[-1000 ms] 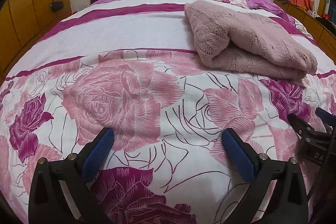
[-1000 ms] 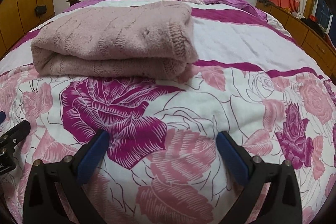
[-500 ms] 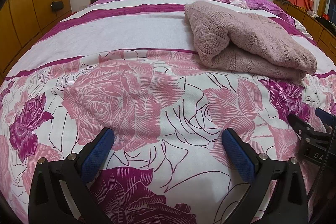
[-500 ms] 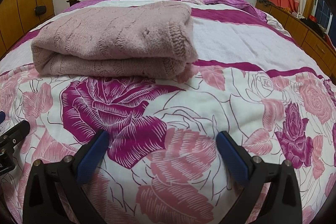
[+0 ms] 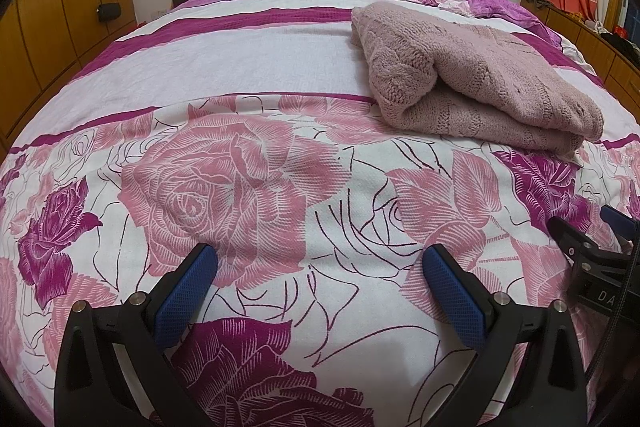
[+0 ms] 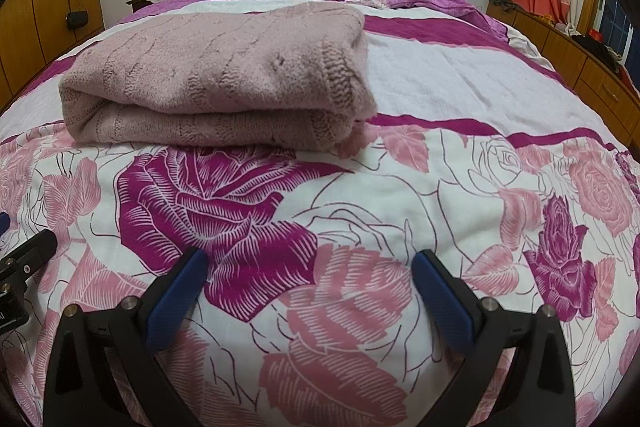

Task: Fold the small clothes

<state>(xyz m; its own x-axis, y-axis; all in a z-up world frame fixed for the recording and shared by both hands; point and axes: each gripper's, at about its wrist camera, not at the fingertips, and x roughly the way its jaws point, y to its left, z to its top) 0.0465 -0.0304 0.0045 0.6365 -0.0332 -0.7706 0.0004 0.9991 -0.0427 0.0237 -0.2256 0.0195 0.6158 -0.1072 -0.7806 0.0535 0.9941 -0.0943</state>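
I see the pink sweater (image 5: pixel 472 83) lying folded on the bed (image 5: pixel 248 67), on the white and purple stripes just past the big rose print (it looks thick and soft). My left tongs (image 5: pixel 320 267) are spread wide with nothing in them, low over the roses, and the sweater sits ahead to their right. My right tongs (image 6: pixel 310 269) are wide and empty too, with the sweater ahead and a bit left
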